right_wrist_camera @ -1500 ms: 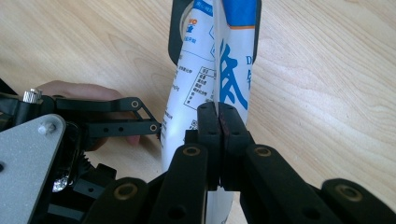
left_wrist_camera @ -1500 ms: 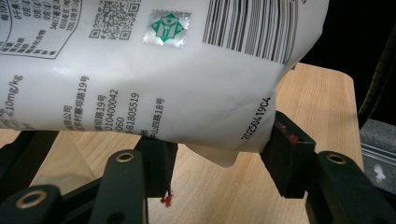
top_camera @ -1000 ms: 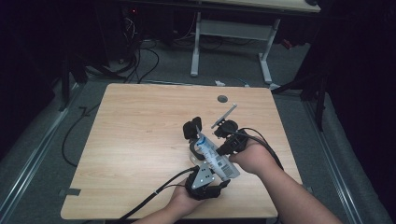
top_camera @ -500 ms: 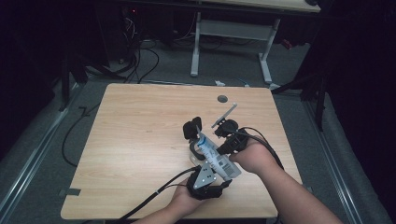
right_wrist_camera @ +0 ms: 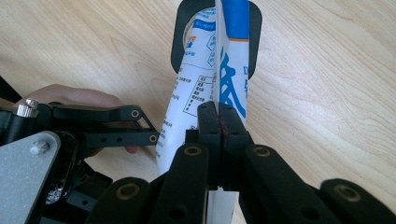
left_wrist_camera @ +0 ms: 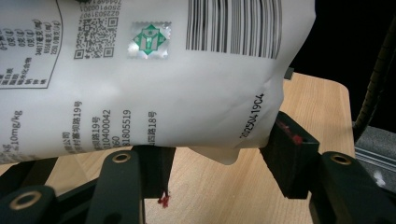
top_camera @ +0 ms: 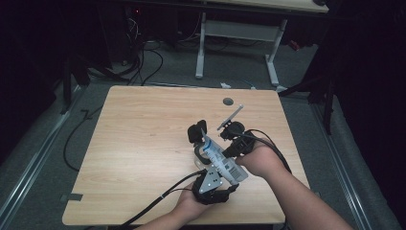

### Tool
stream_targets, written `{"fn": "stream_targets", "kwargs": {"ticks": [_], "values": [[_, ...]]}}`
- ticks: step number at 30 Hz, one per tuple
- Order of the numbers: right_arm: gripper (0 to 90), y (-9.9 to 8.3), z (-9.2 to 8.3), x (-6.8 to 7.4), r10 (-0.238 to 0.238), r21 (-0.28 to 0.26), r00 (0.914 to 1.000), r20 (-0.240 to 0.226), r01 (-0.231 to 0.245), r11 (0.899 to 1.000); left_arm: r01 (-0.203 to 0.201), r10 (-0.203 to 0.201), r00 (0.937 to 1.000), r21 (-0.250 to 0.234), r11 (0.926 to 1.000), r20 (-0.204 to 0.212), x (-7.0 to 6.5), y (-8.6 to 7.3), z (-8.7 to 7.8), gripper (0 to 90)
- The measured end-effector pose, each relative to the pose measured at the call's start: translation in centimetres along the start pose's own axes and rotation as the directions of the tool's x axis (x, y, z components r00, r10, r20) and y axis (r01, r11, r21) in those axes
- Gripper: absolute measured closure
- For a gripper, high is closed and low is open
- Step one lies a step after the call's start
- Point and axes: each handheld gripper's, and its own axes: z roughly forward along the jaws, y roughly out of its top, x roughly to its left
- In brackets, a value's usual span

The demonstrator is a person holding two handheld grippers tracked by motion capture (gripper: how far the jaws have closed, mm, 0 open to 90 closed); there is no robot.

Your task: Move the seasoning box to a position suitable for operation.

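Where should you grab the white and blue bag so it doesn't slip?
Probably by its flat sealed edge, coming in from the side so the two pads squeeze the thin seam. The bag is soft and puffy in the middle, but the seam is thin and stiff. The right tool is shut on that seam, while the left tool holds the bag's wider body.

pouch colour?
White pouch with blue lettering and black print; clearest in the right gripper view.

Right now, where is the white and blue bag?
In the high view the white and blue bag is over the table's near right part, between the left gripper and the right gripper, which is clamped on its edge.
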Motion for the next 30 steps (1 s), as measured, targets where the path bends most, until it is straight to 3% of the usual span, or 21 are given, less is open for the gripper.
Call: {"fn": "stream_targets", "kwargs": {"ticks": [18,30], "values": [[90.0,0.44,-0.24,-0.08,-0.019,-0.008,0.9998,0.011,0.019,1.0,-0.004,0.004,1.0,-0.013,0.9999,-0.004,0.21,0.35,-0.09,47.1],[90.0,0.42,-0.35,-0.07,-0.007,-0.006,0.9999,0.012,0.007,1.0,-0.006,0.006,1.0,-0.017,0.9998,-0.001,0.26,0.34,0.15,47.4]]}}
